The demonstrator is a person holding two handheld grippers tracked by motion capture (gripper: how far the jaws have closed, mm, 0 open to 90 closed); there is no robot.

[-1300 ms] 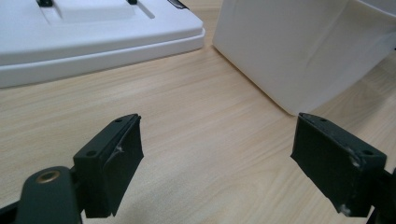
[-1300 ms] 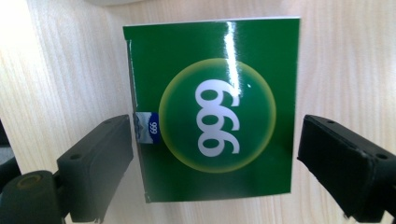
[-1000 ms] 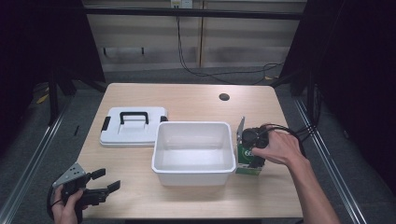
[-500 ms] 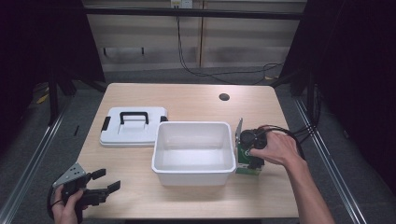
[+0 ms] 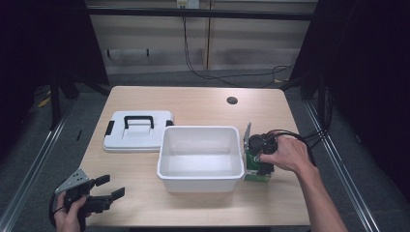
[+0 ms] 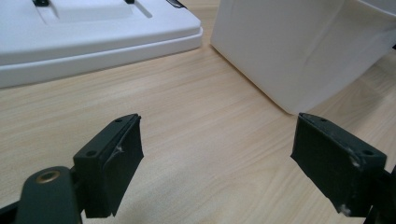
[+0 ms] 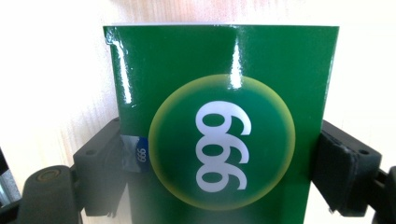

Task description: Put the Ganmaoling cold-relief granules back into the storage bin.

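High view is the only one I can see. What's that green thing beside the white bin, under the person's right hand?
Observer: It's a green box printed with 999 inside a yellow-ringed circle.
Operator: Is the tool actually holding it?
Observer: The right gripper has one jaw against each side of the box, so it looks clamped.
Operator: And the other tool?
Observer: The left gripper is wide open, with bare table between its jaws, and it faces a corner of the white bin.
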